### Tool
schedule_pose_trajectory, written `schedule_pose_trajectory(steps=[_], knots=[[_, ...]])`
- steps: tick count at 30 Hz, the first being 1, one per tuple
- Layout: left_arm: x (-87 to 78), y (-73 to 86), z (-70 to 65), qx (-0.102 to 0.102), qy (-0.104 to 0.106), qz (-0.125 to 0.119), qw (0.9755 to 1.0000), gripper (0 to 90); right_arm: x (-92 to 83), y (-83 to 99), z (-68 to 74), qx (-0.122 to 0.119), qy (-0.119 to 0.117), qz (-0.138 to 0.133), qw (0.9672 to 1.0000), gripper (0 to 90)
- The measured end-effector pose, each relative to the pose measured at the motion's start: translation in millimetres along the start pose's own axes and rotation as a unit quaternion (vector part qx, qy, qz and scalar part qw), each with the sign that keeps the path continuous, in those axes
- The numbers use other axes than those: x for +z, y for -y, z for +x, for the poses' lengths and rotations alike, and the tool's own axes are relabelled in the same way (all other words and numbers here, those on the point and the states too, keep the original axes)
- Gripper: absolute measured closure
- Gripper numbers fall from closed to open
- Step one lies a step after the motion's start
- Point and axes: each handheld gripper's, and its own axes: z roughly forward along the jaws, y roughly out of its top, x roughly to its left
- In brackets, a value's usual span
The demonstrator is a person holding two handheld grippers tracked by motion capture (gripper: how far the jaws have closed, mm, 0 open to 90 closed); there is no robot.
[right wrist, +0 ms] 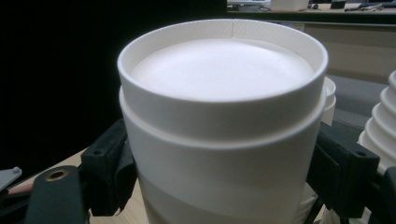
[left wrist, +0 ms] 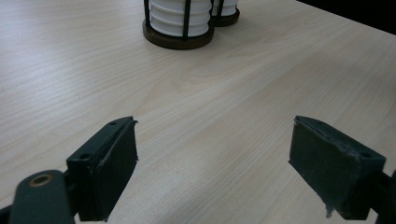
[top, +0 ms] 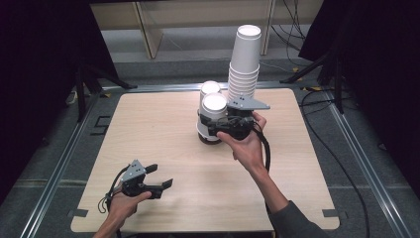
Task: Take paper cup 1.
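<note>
Standing upright at frame centre, the inverted cup [top: 214, 110] sits clamped in the right gripper [top: 216, 128]; left gripper [top: 159, 181] gapes empty lower left.

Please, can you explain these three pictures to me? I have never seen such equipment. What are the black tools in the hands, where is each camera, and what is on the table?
A person holds a black two-jaw gripper in each hand. The high view looks down from above on a light wooden table. The other two cameras ride on the grippers and look along their jaws.

On the table stand stacks of upside-down white paper cups: a tall stack and shorter stacks in round dark holders.

The right gripper has its jaws on either side of the nearest short cup stack, apparently gripping it. The left gripper rests near the table's front edge, jaws apart and holding nothing.
</note>
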Motion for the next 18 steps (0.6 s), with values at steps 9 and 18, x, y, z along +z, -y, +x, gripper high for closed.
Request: schedule_pose_trajectory(steps=[9, 18], knots=[[-2.1, -1.2, 0.7, -0.001, -0.002, 0.0, 1.0, 14.7, -2.1, 17.9, -3.5, 0.01, -0.012, 0.018, 0.9997, 19.7], [-0.9, -1.8, -0.5, 0.0, 0.007, -0.009, 0.9999, 14.6, 3.8, 37.1, -2.1, 0.011, -0.026, 0.043, 0.9986, 19.6]])
